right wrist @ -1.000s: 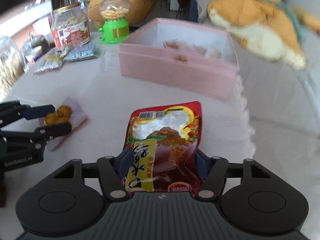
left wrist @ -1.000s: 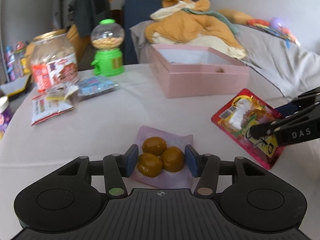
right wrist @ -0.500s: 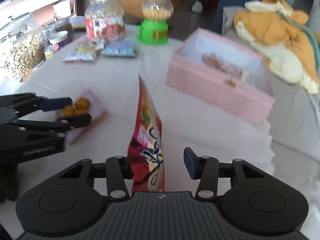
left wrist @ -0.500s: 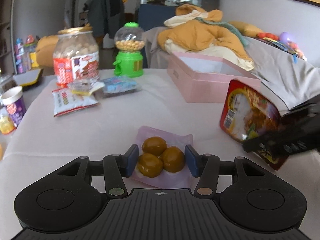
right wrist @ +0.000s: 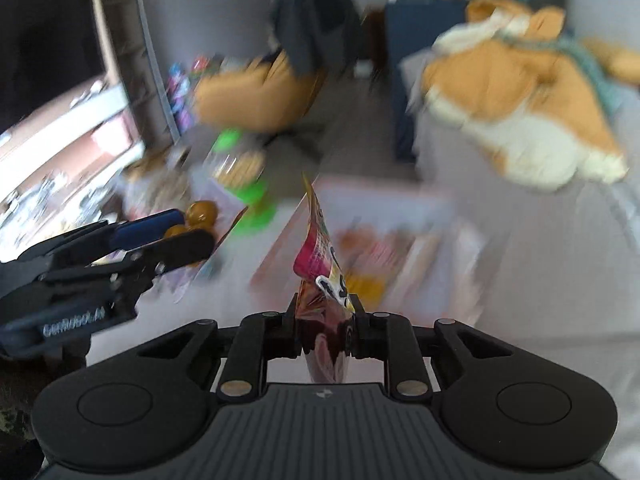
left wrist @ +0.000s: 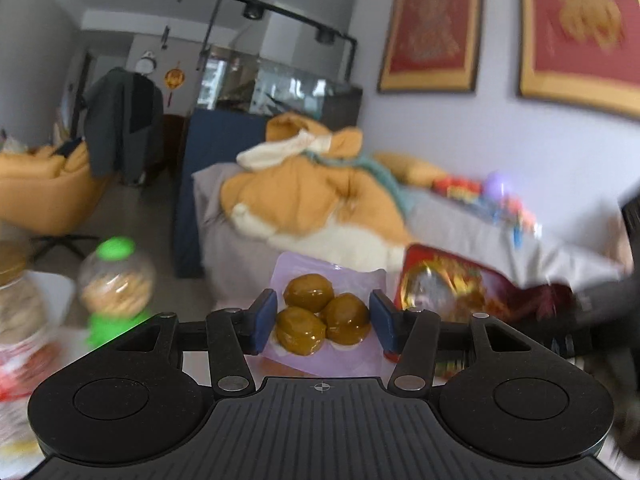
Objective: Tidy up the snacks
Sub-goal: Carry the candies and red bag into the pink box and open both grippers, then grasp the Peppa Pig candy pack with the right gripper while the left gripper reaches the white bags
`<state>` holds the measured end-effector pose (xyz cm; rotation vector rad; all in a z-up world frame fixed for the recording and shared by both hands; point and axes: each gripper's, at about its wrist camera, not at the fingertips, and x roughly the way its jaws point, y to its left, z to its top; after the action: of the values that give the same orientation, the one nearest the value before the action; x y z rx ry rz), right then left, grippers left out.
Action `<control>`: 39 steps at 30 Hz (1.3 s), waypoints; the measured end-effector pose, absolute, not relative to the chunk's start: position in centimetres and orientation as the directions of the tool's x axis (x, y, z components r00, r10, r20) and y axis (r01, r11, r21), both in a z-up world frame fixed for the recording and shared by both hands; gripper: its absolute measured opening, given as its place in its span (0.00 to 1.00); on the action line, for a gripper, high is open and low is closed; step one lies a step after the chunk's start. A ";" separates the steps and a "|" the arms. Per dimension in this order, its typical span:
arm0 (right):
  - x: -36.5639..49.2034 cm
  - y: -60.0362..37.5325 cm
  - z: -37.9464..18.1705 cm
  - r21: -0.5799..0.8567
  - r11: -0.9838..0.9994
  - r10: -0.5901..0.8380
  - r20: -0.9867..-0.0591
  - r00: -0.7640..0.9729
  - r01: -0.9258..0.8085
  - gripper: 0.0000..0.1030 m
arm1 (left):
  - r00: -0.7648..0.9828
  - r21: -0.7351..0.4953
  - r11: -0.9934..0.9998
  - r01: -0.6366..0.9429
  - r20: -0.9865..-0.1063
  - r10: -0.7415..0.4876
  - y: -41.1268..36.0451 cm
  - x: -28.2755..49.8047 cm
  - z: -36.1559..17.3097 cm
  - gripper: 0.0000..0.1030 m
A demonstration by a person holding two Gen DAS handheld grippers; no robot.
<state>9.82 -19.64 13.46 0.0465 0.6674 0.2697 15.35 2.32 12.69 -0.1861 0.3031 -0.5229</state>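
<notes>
A clear pack of three brown glazed balls (left wrist: 308,298) hangs in the air between the blue pads of my left gripper (left wrist: 322,322), which is shut on its sides. Just right of it is the red snack pouch (left wrist: 448,292), blurred. In the right wrist view that pouch (right wrist: 320,248) stands edge-on and upright, with my right gripper (right wrist: 325,328) shut on its lower end. My left gripper (right wrist: 188,230) shows at the left there, carrying the brown balls (right wrist: 202,211). The pink box (right wrist: 384,204) lies blurred below and beyond the pouch, open, with some packets inside.
A green gumball dispenser (left wrist: 114,280) and a large snack jar (left wrist: 20,308) stand at the left on the white table. Behind the table is a grey sofa with an orange plush toy (left wrist: 312,200). Both views are motion-blurred.
Both grippers have risen off the table with their packs. The right jaws closed onto the red pouch, which turned from flat to edge-on. The pink box now lies closer under the pouch.
</notes>
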 end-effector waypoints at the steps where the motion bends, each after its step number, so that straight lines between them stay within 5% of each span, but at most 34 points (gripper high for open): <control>1: 10.7 -20.0 14.0 0.115 0.969 0.243 -0.589 0.771 -0.217 0.20 | 0.823 -0.303 0.843 0.445 -0.233 -0.518 2.1 17.1 12.2 0.55; 5: 16.0 -20.6 13.8 0.103 0.978 0.208 -0.547 0.811 -0.181 0.30 | 0.779 -0.422 0.873 0.245 -0.450 -0.436 1.5 24.1 8.3 0.48; 7: 18.2 -20.8 12.7 0.099 0.984 0.180 -0.551 0.815 -0.150 0.64 | 0.782 -0.447 0.858 0.253 -0.428 -0.453 2.6 24.1 7.2 0.48; 11: 19.9 -20.6 11.3 0.151 0.970 0.244 -0.548 0.800 -0.192 0.67 | 0.788 -0.476 0.813 0.334 -0.333 -0.519 5.3 23.1 6.8 0.48; 16: 21.2 -18.6 9.5 0.139 0.975 0.222 -0.592 0.775 -0.173 0.74 | 0.766 -0.445 0.844 0.301 -0.415 -0.492 9.6 20.2 6.0 0.48; 20: 20.8 -14.3 9.0 0.125 0.965 0.259 -0.612 0.748 -0.232 0.86 | 0.830 -0.364 0.918 0.160 -0.454 -0.324 15.4 15.9 5.2 0.46; 27: 22.3 -1.3 7.0 0.059 0.916 0.331 -0.667 0.667 -0.396 0.88 | 0.916 -0.332 0.930 -0.156 -0.402 0.010 24.7 11.5 3.2 0.46; 31: 22.6 4.9 5.3 0.035 0.898 0.345 -0.675 0.652 -0.439 0.88 | 0.929 -0.405 0.907 -0.114 -0.366 -0.046 26.6 11.8 2.2 0.46; 39: 27.4 9.3 1.7 0.035 0.922 0.292 -0.720 0.630 -0.387 0.93 | 0.866 -0.443 0.887 -0.127 -0.485 -0.119 27.0 13.4 0.2 0.46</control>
<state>27.39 9.33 1.67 -0.1267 0.8005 0.3896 13.36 27.01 0.22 -0.4849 0.5286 0.0042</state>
